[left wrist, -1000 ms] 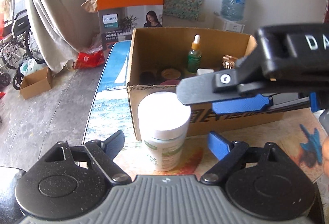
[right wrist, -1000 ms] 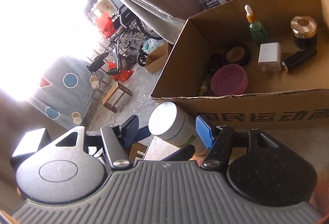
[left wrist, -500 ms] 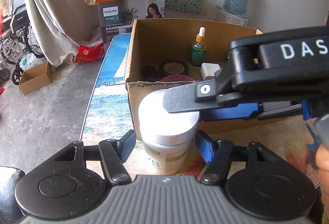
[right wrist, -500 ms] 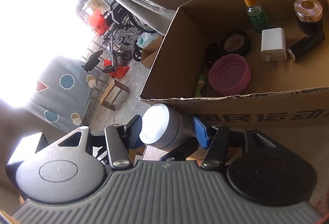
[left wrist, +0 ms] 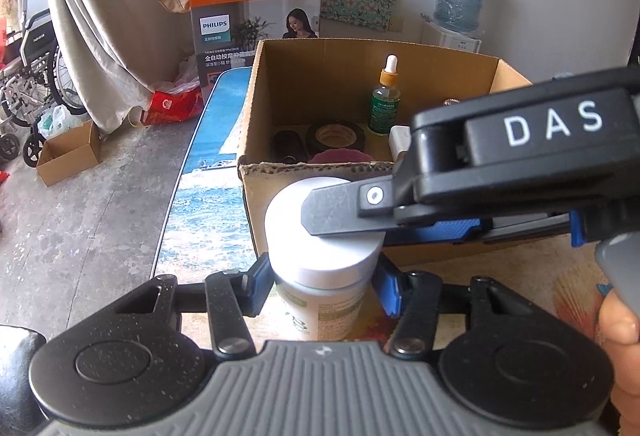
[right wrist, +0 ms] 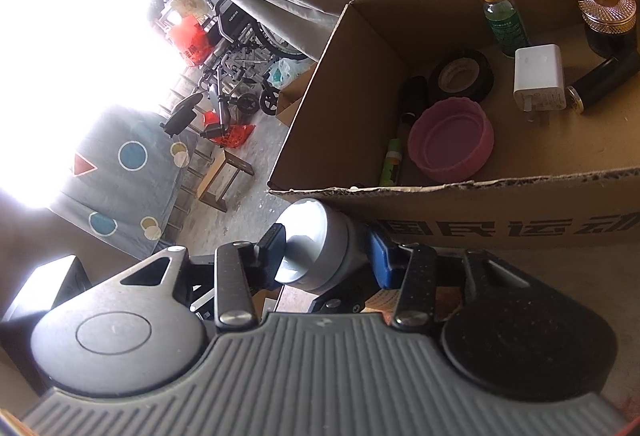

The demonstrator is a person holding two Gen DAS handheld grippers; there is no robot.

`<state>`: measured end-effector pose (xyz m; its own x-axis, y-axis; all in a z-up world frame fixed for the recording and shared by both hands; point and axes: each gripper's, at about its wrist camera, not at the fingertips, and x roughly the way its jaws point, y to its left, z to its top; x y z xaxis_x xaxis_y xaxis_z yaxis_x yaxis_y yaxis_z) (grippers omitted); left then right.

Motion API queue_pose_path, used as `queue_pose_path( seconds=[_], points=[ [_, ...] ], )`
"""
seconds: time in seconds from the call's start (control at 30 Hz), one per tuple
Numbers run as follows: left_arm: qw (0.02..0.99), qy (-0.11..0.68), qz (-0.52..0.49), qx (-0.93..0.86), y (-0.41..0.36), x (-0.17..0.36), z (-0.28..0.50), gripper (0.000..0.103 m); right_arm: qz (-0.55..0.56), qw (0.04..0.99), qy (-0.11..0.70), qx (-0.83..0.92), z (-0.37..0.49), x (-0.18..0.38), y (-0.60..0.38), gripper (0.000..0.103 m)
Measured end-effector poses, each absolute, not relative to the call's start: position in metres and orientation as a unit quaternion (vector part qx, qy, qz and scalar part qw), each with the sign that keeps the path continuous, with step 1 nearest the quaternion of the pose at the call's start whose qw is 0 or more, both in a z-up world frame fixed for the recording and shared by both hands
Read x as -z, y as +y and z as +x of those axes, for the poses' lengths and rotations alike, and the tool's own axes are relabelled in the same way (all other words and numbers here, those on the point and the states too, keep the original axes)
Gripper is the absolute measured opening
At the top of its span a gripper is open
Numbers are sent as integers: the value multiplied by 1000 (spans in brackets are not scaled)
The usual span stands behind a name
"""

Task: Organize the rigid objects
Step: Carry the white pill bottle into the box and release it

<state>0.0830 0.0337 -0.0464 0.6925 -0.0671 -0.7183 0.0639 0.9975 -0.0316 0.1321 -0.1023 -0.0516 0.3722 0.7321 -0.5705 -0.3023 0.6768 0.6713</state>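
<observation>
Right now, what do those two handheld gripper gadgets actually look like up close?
Each is a black and grey plastic tool. The left gripper has a ribbed grey body, two round speckled black discs, black linkage bars with silver pivot screws, and fingers with blue pads. The right gripper is built the same; from the side its black housing carries the white letters "DAS". No cables or sleeves show.
</observation>
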Motion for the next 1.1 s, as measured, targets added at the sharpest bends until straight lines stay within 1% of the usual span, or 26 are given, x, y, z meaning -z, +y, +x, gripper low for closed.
queue_pose_path(
  seconds=[0.2,0.4,0.53,0.7,0.93,1.03,1.1],
  points=[
    [922,386,-9,37,33,43,77,54,234,796,452,-329,125,48,-104,42],
    [929,368,-17,41,35,28,52,54,228,800,439,-341,104,34,-107,42],
    [939,341,-7,38,35,4,32,54,215,809,411,-361,84,11,-105,42],
    [959,283,15,33,30,-39,21,54,206,826,356,-386,69,-35,-107,42],
    [971,223,40,71,-2,-88,45,54,194,860,280,-380,74,-97,-135,43],
    [970,218,41,101,-22,-94,66,54,188,874,268,-359,88,-111,-156,43],
    [965,231,30,124,-35,-91,84,54,189,880,270,-342,101,-113,-173,43]
  ],
)
